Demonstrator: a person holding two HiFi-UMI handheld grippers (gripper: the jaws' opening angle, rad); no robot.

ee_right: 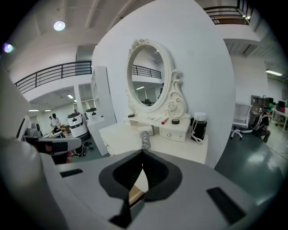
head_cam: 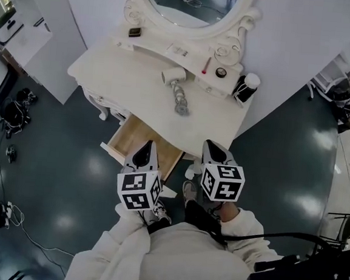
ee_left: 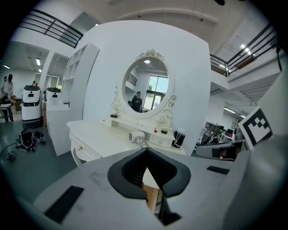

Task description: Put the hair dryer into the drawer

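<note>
Left gripper (head_cam: 146, 149) & right gripper (head_cam: 214, 151) both clenched, empty. Open jaws wide, take white plastic hair dryer (head_cam: 175, 77) by handle; pale wooden drawer (head_cam: 134, 137) already open.

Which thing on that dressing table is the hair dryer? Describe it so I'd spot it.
Find the white dressing table with the oval mirror. On its top, in front of the mirror's shelf, lies the hair dryer: a stubby white barrel, the only thing trailing a coiled grey cord.

White hair dryer (head_cam: 173, 76) lying on vanity top (head_cam: 119, 76); wood-lined drawer (head_cam: 139, 140) pulled open below.
</note>
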